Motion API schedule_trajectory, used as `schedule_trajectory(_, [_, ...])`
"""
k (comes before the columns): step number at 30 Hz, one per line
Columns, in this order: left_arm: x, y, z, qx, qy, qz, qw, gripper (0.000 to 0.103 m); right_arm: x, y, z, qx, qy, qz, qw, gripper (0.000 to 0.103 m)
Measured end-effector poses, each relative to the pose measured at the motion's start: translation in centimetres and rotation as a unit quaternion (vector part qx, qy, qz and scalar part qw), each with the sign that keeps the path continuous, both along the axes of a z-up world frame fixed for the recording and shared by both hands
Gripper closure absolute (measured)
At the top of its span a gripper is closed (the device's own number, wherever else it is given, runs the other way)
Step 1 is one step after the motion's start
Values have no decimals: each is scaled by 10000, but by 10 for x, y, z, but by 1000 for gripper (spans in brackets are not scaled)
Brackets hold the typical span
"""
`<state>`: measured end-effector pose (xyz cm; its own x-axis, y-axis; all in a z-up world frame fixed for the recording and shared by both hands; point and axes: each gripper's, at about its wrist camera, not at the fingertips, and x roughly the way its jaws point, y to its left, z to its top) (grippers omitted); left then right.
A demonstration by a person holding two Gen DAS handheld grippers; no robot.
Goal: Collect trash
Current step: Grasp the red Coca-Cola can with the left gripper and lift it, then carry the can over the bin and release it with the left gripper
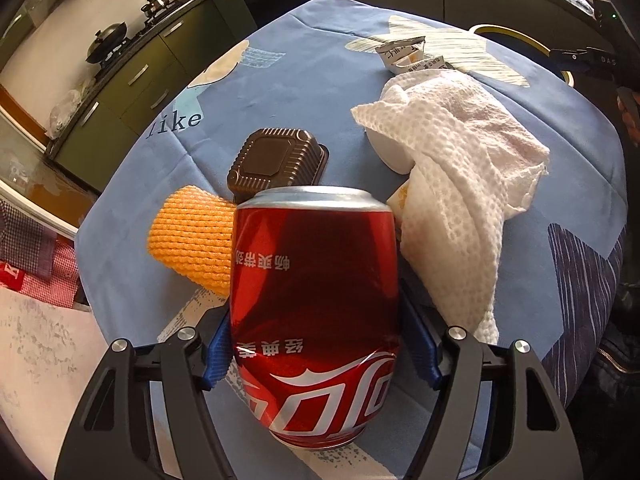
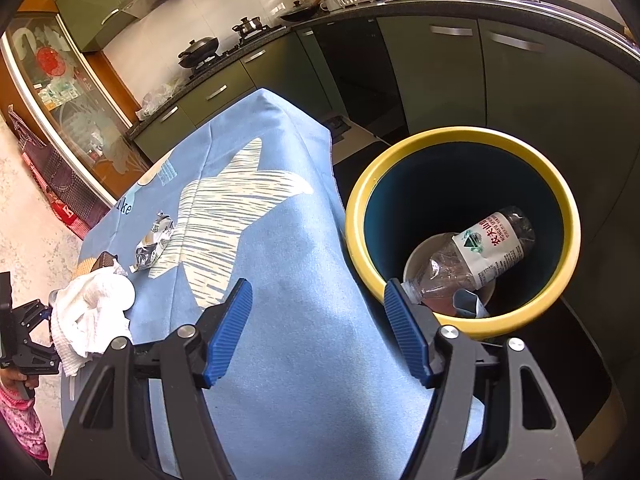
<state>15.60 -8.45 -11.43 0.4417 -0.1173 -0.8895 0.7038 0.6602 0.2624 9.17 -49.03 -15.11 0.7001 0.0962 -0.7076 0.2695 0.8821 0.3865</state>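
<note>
A red cola can [image 1: 312, 280] stands on the blue tablecloth [image 1: 304, 80], and my left gripper [image 1: 318, 320] is shut on it, blue pads [image 1: 218, 352] against both dented sides. Around the can lie an orange foam net [image 1: 192, 240], a brown ribbed plastic cup [image 1: 276, 164] lying bottom up, and a crumpled white paper towel [image 1: 452, 168]. A torn wrapper [image 1: 408, 56] lies farther back. My right gripper [image 2: 318, 292] hangs open and holds nothing, over the cloth's edge beside a yellow-rimmed bin [image 2: 360, 208]. A plastic bottle [image 2: 480, 256] and a paper bowl [image 2: 424, 256] lie in the bin.
A white rounded object [image 1: 390, 152] sits partly under the paper towel. Dark green kitchen cabinets [image 2: 440, 80] run behind the table and the bin. In the right wrist view a hand in a pink sleeve [image 2: 20, 408] holds the other gripper at the left edge.
</note>
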Motion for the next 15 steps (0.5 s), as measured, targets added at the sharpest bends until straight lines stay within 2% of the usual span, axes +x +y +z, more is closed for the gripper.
schedule_trajectory(7, [-12,9,20,-133,-164,145,9997,33,0,4,3,3,-24,54,10000,38])
schedule_trajectory(15, [-24,20,63,-549,-420,314,9971,33,-2,6,7,10,-79,77,9999,38])
